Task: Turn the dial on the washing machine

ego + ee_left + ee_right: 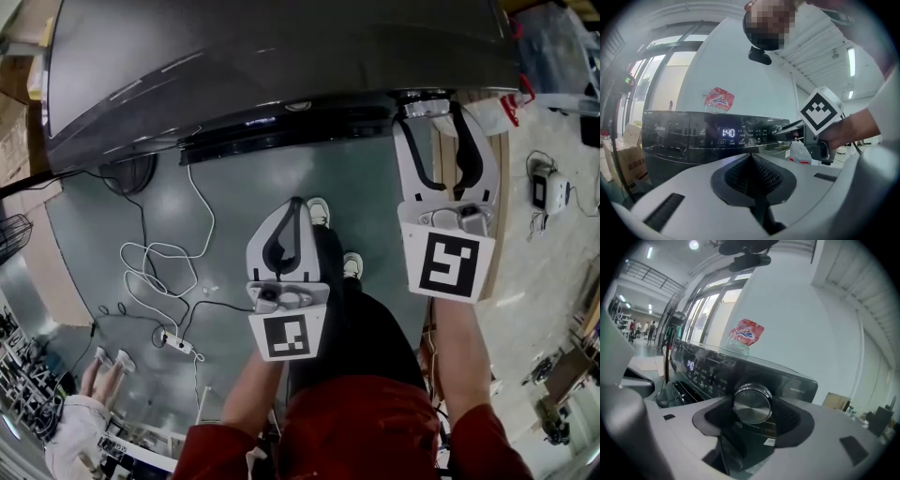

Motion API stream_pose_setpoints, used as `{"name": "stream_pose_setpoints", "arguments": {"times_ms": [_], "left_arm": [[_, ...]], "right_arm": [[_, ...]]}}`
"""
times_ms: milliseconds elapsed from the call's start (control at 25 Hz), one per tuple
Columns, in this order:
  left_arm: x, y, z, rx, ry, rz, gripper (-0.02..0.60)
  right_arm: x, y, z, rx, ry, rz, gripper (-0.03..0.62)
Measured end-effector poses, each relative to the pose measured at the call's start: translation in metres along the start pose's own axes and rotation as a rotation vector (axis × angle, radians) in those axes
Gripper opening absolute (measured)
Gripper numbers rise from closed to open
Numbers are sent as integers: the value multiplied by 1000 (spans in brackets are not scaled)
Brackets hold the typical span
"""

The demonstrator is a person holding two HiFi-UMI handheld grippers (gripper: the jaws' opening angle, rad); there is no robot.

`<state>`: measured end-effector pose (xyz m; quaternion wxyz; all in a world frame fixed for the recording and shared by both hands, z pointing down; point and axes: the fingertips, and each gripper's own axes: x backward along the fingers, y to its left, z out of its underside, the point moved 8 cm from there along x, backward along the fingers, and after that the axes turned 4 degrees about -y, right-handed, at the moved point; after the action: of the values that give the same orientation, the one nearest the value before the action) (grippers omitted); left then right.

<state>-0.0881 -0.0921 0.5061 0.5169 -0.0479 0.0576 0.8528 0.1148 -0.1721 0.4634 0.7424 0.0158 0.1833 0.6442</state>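
— At the right end of the dark control panel, where was the dial [752, 404]?

— On the front of the washing machine [281, 66], a round metal knob, well to the right of the lit display [727, 133] that read 1:40.

— And the right tongs [433, 114]?

— They reached up to the panel and were closed around the dial, one dark pad at each side of its rim. The right gripper view looked straight at the knob's brushed face, sitting between the two pads.

— What about the left tongs [296, 204]?

— Pressed together, tips meeting, with nothing between them. They hung lower in the head view, apart from the machine and pointing toward its panel, beside the right arm.

— Anything on the machine?

— A red packet [746, 333] stood on its top, behind the panel.

— And below?

— The grey floor [112, 234], with a white cable [178, 253] looped across it to a power strip [178, 344] on the left.
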Motion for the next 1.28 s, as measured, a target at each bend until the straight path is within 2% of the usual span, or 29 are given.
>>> {"name": "stream_pose_setpoints", "arguments": {"times_ms": [120,200,760,1040,1160,1280], "left_arm": [[0,0,-2,2,-8,-5,9],[0,1,-2,1,-10,-6,9],[0,0,-5,-2,-8,-10,9],[-1,-4,-8,-3,-19,0,9],[-1,-7,-9,-2,-16,6,9],[-1,-7,-10,-4,-18,10,9]], "right_arm": [[2,-5,2,-158,5,-31,273],[2,-7,3,-201,4,-36,273],[1,-7,2,-198,-4,-30,275],[2,-8,4,-265,-9,-40,273],[2,-12,6,-360,-16,-58,273],[3,-17,9,-526,-25,-82,273]]}}
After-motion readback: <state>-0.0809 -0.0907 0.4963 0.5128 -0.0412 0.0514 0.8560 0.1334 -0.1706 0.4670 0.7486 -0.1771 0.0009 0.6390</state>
